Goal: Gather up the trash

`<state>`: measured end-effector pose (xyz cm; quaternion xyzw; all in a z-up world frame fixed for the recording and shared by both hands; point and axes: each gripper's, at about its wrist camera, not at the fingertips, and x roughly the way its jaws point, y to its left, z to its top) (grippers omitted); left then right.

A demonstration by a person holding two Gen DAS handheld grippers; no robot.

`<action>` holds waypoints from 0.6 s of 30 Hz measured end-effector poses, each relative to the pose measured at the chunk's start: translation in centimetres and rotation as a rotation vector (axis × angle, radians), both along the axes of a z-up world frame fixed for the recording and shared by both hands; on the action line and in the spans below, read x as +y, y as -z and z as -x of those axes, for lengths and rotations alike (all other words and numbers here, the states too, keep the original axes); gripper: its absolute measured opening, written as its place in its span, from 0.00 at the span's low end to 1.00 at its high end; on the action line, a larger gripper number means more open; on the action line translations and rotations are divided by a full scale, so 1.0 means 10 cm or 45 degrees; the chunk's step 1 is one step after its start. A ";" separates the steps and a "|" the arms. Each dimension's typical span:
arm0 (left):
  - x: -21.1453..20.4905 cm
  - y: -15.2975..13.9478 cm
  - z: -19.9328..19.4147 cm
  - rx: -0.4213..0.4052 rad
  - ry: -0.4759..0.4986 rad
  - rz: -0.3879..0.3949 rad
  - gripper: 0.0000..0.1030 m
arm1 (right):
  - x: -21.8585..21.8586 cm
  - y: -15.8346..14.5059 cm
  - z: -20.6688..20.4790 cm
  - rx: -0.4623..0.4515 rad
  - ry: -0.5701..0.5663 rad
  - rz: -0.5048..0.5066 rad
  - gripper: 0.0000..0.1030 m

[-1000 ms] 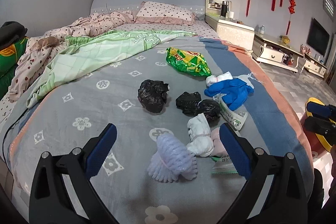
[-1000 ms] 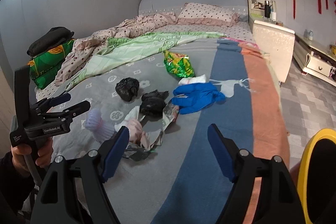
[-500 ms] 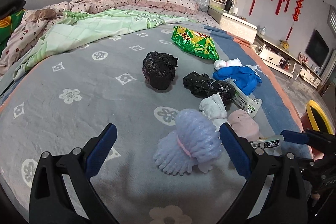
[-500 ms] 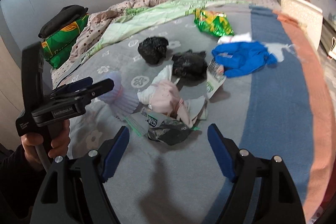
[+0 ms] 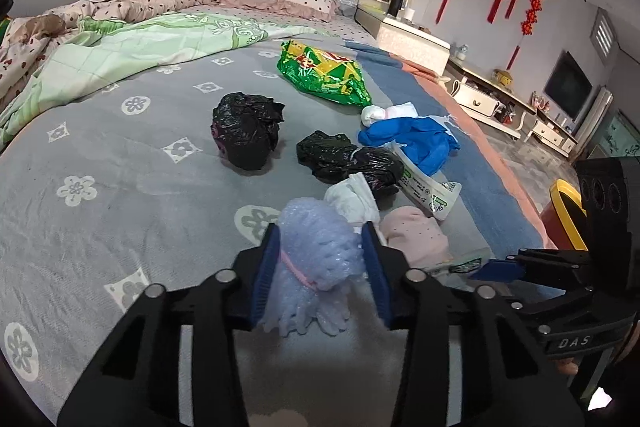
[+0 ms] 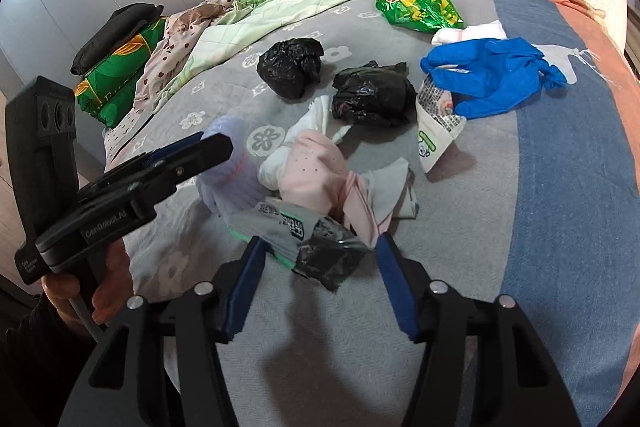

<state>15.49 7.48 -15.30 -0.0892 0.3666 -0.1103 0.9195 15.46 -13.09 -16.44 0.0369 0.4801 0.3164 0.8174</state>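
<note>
Trash lies in a heap on the grey flowered bedspread (image 5: 120,187). My left gripper (image 5: 320,227) is closing, and its blue pads press both sides of a lavender foam-net bundle (image 5: 316,255) tied with a pink band. In the right wrist view the same gripper (image 6: 216,143) reaches in from the left over that bundle (image 6: 236,183). My right gripper (image 6: 321,239) is closing too. A crumpled grey and black wrapper (image 6: 316,247) lies between its tips, and its right pad stands clear of the wrapper. A pink cloth (image 6: 316,171) and white tissue (image 6: 316,115) lie just beyond.
Two black bags (image 5: 246,131) (image 5: 348,159), a blue glove (image 5: 416,143), a green snack bag (image 5: 324,71) and a white printed packet (image 5: 428,191) lie farther up the bed. A yellow-rimmed bin (image 5: 564,203) stands on the floor at the right. Rumpled quilts cover the bed's far left.
Both grippers have dropped closer to the heap and narrowed their jaws. The left pads now clamp the lavender bundle. The right tips have come down around the grey and black wrapper.
</note>
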 end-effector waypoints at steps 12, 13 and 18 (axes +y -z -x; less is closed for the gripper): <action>-0.01 -0.05 0.02 -0.024 -0.007 -0.025 0.28 | -0.06 0.04 0.03 0.007 0.035 0.000 0.01; 0.01 -0.07 0.03 -0.027 -0.011 -0.025 0.28 | -0.07 0.02 0.04 -0.002 0.036 -0.002 0.00; 0.10 -0.17 0.09 -0.050 -0.038 -0.019 0.28 | -0.13 -0.05 0.06 -0.041 0.046 -0.001 0.00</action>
